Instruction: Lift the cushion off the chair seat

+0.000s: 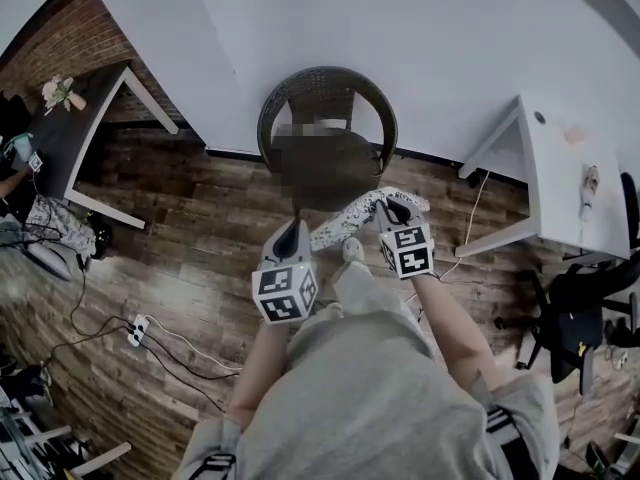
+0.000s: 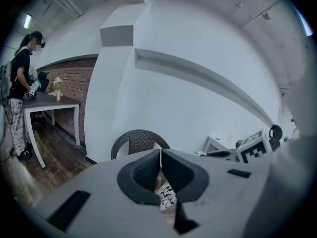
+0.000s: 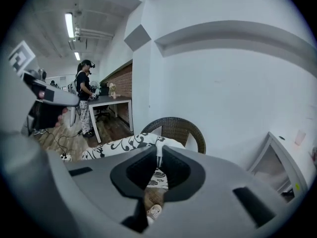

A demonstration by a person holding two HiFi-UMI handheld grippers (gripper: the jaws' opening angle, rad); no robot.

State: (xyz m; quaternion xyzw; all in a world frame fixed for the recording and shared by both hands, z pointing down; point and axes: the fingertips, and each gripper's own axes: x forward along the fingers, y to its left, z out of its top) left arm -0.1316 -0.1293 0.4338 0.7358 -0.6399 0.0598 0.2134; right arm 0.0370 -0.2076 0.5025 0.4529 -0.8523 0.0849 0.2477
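A white cushion with a black floral pattern (image 1: 352,218) hangs in the air in front of the dark wicker chair (image 1: 328,133), clear of its seat. My right gripper (image 1: 396,208) is shut on the cushion's right end; in the right gripper view the cushion (image 3: 124,145) is pinched between the tips (image 3: 159,153), with the chair (image 3: 178,129) behind. My left gripper (image 1: 291,236) is shut on the cushion's left end. In the left gripper view its jaws (image 2: 161,155) are pressed together, a strip of cushion (image 2: 167,196) shows below them, and the chair (image 2: 136,140) stands beyond.
A white table (image 1: 560,168) stands at the right, a dark desk (image 1: 90,138) at the left by the brick wall. A power strip and cables (image 1: 135,330) lie on the wooden floor. A black office chair (image 1: 580,318) is far right. A person (image 3: 85,95) stands by the desk.
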